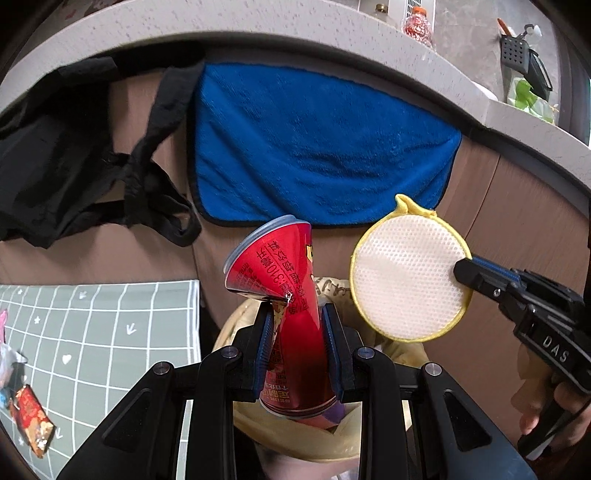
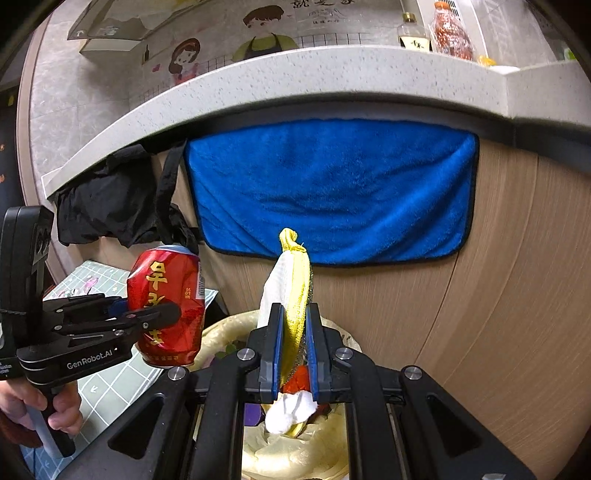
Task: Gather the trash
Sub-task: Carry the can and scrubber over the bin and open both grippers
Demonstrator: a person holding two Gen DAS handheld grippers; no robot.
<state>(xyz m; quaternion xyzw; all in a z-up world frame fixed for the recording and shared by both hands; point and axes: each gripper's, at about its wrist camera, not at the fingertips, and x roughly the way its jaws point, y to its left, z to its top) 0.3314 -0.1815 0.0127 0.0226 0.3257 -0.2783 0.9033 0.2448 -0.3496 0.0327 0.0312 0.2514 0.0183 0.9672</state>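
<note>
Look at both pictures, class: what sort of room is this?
Most likely a home kitchen. A speckled stone counter carries sauce bottles, a blue towel hangs on the wooden cabinet front below, and a cooking cartoon decorates the tiled wall.

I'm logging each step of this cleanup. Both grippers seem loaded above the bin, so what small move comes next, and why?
Probably open the left gripper to drop the crushed red drink can. Its jaws are clamped on the can, which hangs over the beige-lined trash bin. The right gripper grips a round yellow-edged white scrubbing pad beside it, also above the bin, so that could follow.
</note>
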